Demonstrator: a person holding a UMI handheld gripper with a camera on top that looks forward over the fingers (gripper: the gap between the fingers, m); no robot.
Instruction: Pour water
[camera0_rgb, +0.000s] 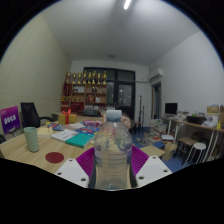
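The gripper (112, 165) is closed on a clear plastic water bottle (113, 150), both pink pads (86, 160) pressing its sides, the bottle upright and lifted above the wooden table (45, 155). Risk, as judged: the smooth, soft wall may slip or buckle under the pads when tilted, spilling early. A green cup (31, 139) stands left of the bottle, well apart, with small clutter between.
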